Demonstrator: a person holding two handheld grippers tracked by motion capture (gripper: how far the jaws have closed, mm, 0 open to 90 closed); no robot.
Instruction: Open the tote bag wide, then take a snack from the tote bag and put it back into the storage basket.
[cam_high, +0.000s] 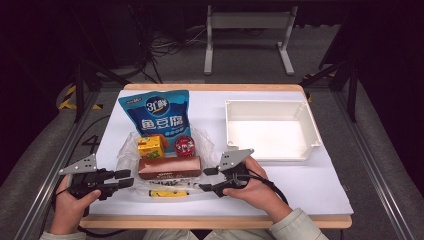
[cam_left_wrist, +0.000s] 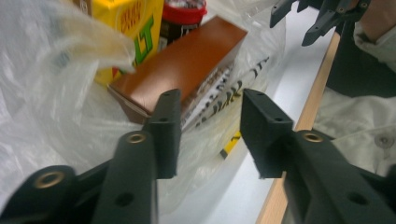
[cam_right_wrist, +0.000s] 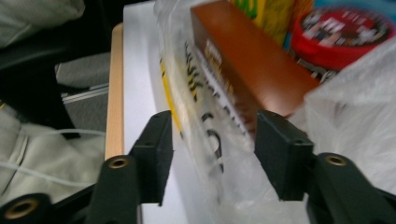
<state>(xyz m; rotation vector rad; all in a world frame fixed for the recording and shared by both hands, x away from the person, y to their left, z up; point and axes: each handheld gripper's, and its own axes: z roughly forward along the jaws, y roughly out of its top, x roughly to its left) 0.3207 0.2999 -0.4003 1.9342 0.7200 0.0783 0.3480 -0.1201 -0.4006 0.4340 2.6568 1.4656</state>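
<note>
Nearest the high camera, the person's two hands hold a left hand-held gripper (cam_high: 125, 179) and a right hand-held gripper (cam_high: 207, 179) at the near edge of the worktop (cam_high: 310, 190), one at each end of a crumpled clear plastic bag (cam_high: 127, 150). Both hand-held grippers are released: in each gripper view the black jaws stand apart, with bag film loose in front of them and nothing pinched. On the flattened bag lie a brown box (cam_high: 169, 167), a yellow carton (cam_high: 151, 146) and a red-lidded tub (cam_high: 184, 145); a blue snack pouch (cam_high: 157, 115) rests just behind, and an empty white tray (cam_high: 270, 130) sits to the right, well apart. The step in hand appears to be unpacking the bag, its film having been let go. The next move probably calls for closing one hand-held gripper on the brown box, the nearest item, and carrying it to the tray without snagging the film.
</note>
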